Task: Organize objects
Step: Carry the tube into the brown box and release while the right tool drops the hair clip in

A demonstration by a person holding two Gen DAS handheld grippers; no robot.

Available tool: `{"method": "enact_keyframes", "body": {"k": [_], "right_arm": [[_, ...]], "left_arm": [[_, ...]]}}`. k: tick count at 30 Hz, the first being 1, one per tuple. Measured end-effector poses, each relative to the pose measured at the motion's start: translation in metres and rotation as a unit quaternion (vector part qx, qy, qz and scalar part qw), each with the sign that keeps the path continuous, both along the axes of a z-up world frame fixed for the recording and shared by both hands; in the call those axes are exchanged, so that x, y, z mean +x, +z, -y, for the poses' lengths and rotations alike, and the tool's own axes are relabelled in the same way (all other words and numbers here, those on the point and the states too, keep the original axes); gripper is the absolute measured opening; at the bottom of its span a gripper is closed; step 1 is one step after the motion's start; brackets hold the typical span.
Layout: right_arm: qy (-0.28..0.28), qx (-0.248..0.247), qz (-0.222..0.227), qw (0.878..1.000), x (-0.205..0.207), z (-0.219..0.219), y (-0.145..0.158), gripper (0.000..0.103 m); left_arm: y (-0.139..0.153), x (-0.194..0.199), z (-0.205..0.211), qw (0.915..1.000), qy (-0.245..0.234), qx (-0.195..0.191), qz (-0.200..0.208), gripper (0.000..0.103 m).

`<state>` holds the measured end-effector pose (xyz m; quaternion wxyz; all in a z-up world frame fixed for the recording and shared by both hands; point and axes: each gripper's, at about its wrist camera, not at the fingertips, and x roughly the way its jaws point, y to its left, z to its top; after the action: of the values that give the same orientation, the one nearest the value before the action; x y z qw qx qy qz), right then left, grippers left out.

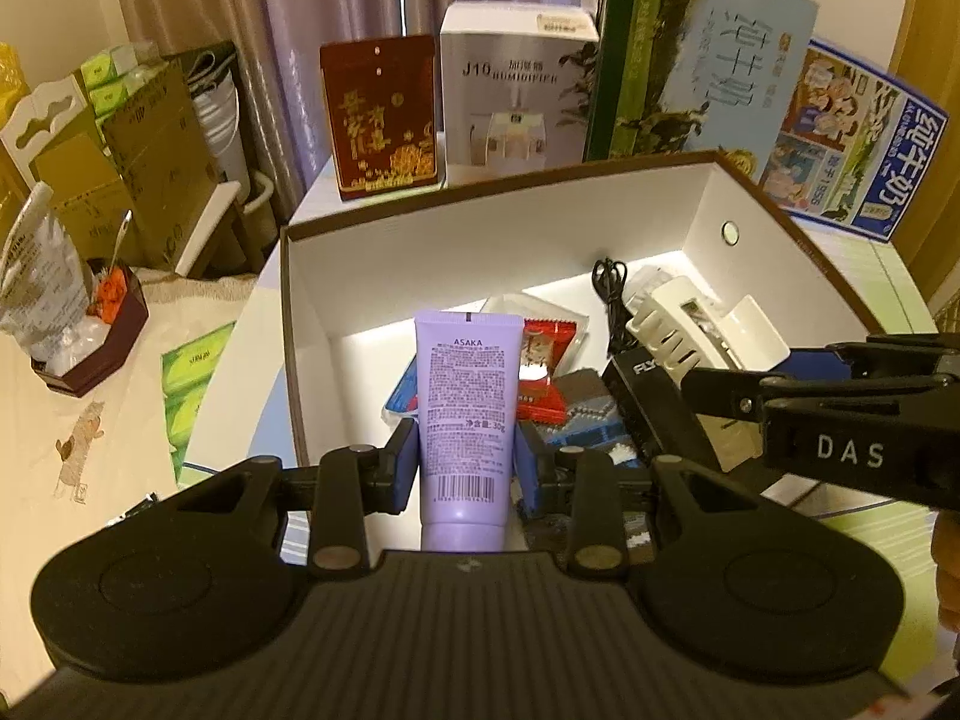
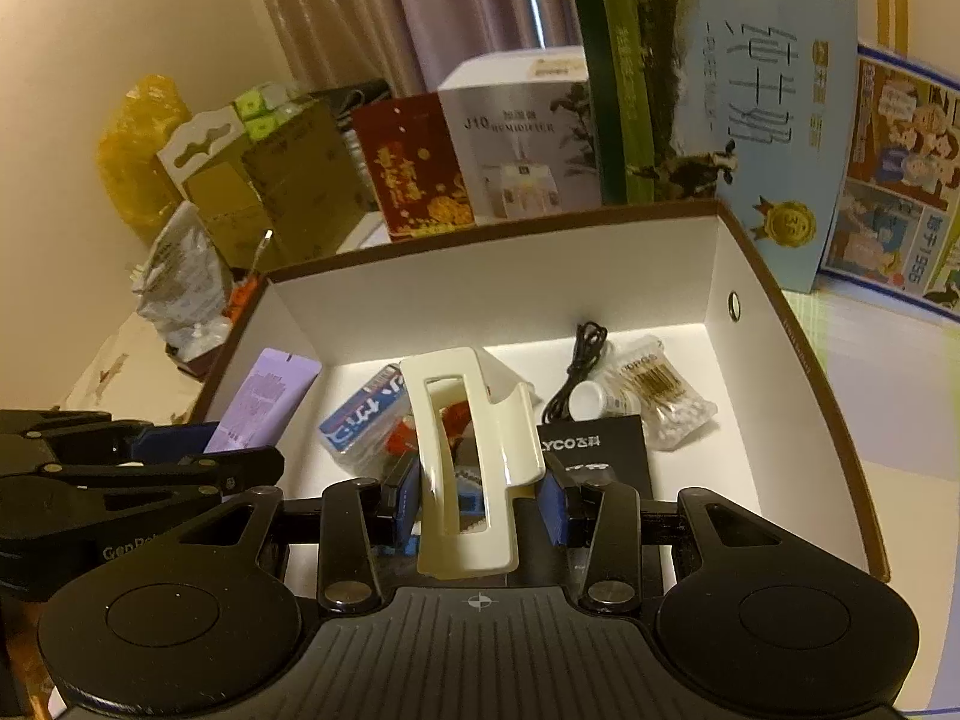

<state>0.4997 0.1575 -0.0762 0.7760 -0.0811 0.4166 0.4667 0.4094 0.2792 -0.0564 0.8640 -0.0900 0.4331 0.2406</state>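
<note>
The left gripper (image 1: 467,463) has its fingers (image 1: 401,468) pinched on a purple tube (image 1: 467,414), held upright over the open white box (image 1: 384,276). The right gripper's (image 2: 480,495) fingers (image 2: 555,501) clamp a cream hair claw (image 2: 465,456) above the same box, where a black cable (image 2: 579,372), cotton swabs (image 2: 660,396) and packets lie.

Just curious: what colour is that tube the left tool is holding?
The tube is pale purple with small dark print and a barcode, clearest in the left wrist view.

each wrist view looks forward and down along its fingers, close above the open box (image 1: 780,222). left sits left of right; both share the box (image 2: 780,324) interior and the cartons (image 2: 516,138) behind.
</note>
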Motion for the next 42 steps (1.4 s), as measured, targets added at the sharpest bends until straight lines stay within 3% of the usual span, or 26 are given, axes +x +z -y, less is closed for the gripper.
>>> {"method": "enact_keyframes", "body": {"k": [13, 22, 27, 29, 39, 42], "right_arm": [[-0.012, -0.022, -0.018, 1.0, 0.012, -0.009, -0.019, 0.038], [-0.017, -0.026, -0.024, 0.999, 0.016, -0.012, -0.024, 0.038], [-0.019, -0.026, -0.028, 0.999, 0.016, -0.012, -0.025, 0.038], [-0.018, -0.026, -0.03, 0.999, 0.016, -0.013, -0.025, 0.038], [-0.023, -0.017, -0.051, 0.998, 0.015, -0.02, -0.028, 0.038], [-0.025, -0.007, -0.054, 0.998, 0.016, -0.021, -0.026, 0.043]], "left_arm": [[-0.037, 0.017, -0.01, 0.9986, -0.003, -0.03, -0.044, 0.029], [-0.044, 0.022, -0.014, 0.9981, -0.01, -0.03, -0.052, 0.029], [-0.038, 0.023, -0.015, 0.9985, -0.021, -0.023, -0.045, 0.04], [-0.036, 0.023, -0.015, 0.9986, -0.022, -0.017, -0.045, 0.052], [-0.021, 0.018, -0.019, 0.999, -0.023, 0.009, -0.039, 0.066], [-0.02, 0.017, -0.021, 0.9991, -0.021, 0.01, -0.037, 0.068]]}}
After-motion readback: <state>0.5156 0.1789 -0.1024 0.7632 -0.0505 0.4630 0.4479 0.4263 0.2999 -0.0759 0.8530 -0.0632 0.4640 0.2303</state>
